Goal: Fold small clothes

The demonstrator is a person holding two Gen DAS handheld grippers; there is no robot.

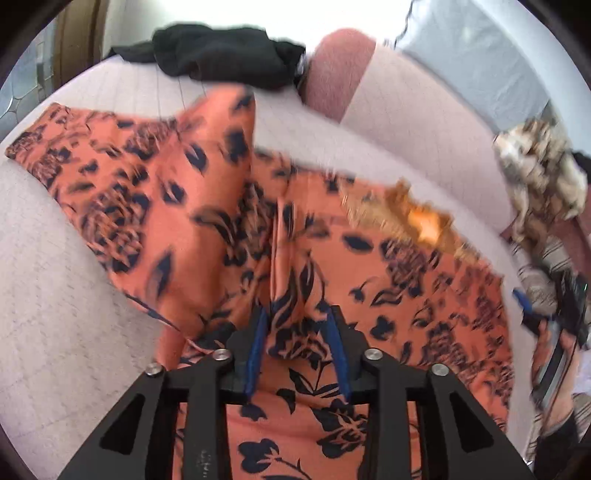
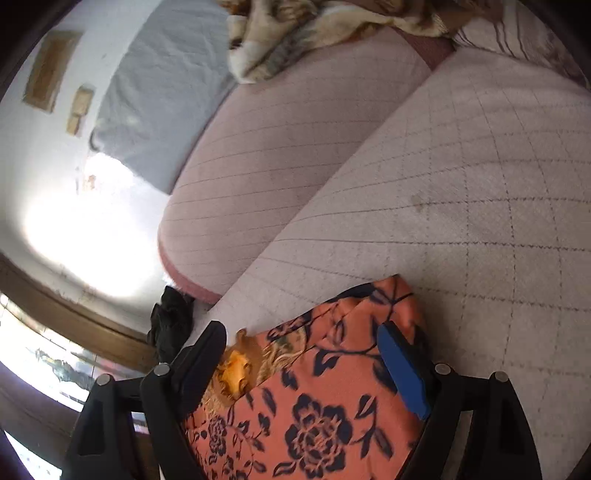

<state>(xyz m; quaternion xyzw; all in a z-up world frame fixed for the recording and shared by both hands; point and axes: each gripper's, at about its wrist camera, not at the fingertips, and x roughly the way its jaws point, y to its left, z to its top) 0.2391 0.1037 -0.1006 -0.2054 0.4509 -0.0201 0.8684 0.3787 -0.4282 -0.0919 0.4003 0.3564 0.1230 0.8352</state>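
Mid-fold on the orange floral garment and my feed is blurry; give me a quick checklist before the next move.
1. Left gripper free of the cloth: cannot tell. Its jaws stand partly apart with a ridge of the orange floral garment between them; whether the pads press on it is unclear.
2. Right gripper ready to grasp: ok. Jaws wide, garment between them, not pinched.
3. Garment on the pink quilted cushion: ok.
4. Garment lying flat: not ok. One flap stands raised and creased.
5. Black garment clear of the fold: ok, apart at the cushion's far edge.
6. Brown patterned cloth clear: ok.
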